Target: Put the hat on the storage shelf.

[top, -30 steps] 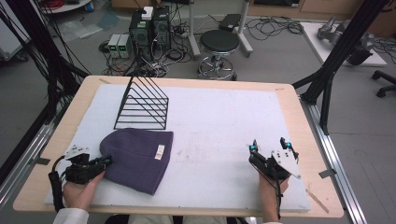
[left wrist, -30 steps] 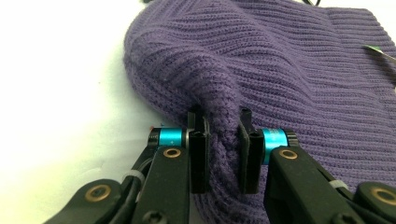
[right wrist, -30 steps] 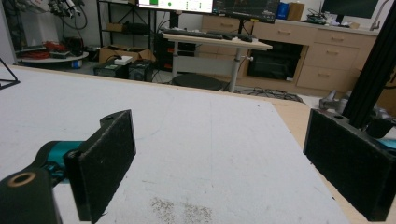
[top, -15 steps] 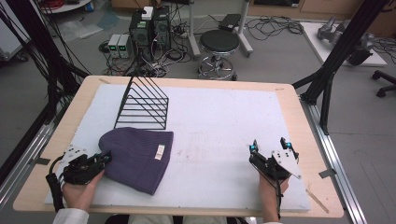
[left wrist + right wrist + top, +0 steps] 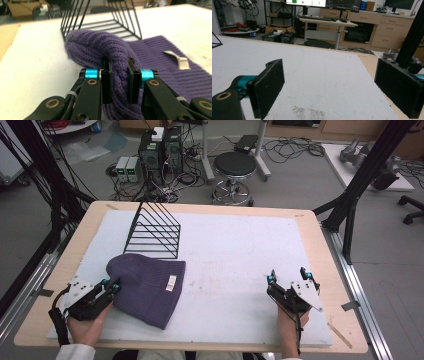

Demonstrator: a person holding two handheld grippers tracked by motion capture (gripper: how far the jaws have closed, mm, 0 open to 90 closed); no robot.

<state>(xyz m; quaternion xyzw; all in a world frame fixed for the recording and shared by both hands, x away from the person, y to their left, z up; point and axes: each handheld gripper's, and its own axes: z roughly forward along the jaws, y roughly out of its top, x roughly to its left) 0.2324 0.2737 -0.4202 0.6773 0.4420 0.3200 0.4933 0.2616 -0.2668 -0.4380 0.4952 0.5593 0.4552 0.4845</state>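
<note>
Two grippers share the work unevenly. The left gripper [image 5: 117, 82] has its jaws nearly closed on a raised fold at the crown end of the purple beanie [image 5: 150, 287], which lies flat on the white surface [image 5: 235, 250] just in front of the black wire rack [image 5: 155, 231]; pinching a bunched ridge likely gives thick knit to hold for lifting or dragging. The right gripper [image 5: 287, 280] rests well apart at the surface's right side, jaws spread wide and empty, probably waiting to take the beanie's other edge.
</note>
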